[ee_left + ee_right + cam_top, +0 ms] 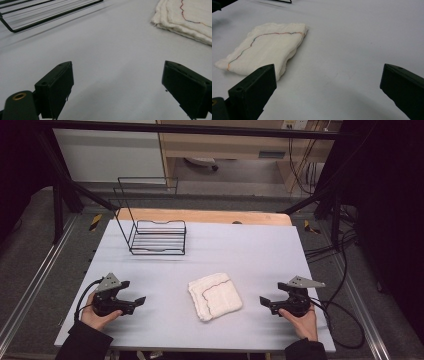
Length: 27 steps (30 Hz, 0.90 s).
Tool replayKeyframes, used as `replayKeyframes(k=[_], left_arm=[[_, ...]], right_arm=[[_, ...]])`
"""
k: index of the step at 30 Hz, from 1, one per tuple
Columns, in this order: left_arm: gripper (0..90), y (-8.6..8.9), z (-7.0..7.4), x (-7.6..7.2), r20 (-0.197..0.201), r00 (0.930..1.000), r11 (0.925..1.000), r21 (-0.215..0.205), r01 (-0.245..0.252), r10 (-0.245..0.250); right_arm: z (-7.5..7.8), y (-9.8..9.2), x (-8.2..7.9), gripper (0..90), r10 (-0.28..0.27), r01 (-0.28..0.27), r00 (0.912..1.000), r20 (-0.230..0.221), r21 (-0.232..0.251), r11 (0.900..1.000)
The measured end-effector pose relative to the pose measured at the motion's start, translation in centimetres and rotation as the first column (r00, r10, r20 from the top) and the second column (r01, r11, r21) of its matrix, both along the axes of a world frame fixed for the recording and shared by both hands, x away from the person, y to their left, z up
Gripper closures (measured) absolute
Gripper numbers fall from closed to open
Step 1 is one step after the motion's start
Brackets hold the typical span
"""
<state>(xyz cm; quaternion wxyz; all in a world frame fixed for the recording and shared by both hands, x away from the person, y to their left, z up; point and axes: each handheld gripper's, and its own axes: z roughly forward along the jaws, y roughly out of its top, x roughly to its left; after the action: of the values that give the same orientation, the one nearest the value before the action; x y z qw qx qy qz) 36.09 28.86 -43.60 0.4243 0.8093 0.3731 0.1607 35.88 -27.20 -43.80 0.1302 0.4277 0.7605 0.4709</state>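
Pale grey cloth covers the table point(260, 250) I am working at, with a strip of bare wood along its far edge and dark curtains on both sides. Nearest to me, my left gripper point(134, 292) sits low at the table's near left, held in a hand with a dark sleeve, its black jaws spread wide and turned toward the centre with nothing between them. In the left gripper view the two jaws stand well apart over bare cloth. My right gripper point(270, 294) mirrors it at the near right, jaws likewise spread wide and empty, a black cable trailing off the table edge behind it. Between the two, a little closer to the right one but touching neither, lies the folded white cotton towel point(215, 295) with a thin line of coloured stitching across its top; it rests flat on the cloth. In the right gripper view the towel point(264, 50) lies ahead and to the left of the jaws. Farther back, toward the far left, stands a black wire rack point(157, 236) with an upright back frame, well apart from the towel. Beyond the table I can make out pale wooden furniture and hanging cables.
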Motion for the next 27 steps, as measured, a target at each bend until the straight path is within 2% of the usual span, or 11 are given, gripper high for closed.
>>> replayKeyframes(k=[11, 27], left_arm=[[10.5, -0.6, 0.0, -0.2, 0.002, 0.9999, 0.9998, 0.017, 0.012, -0.012], [10.5, -1.4, 0.0, -0.2, 0.003, 0.9999, 0.9997, 0.017, 0.017, -0.017]], right_arm=[[0.0, 0.0, -0.1, 1.1, -0.001, 0.002, 1.0000, 0.002, -0.008, 1.000], [0.0, 0.1, -0.1, 1.1, -0.003, 0.003, 1.0000, 0.004, -0.017, 1.000]])
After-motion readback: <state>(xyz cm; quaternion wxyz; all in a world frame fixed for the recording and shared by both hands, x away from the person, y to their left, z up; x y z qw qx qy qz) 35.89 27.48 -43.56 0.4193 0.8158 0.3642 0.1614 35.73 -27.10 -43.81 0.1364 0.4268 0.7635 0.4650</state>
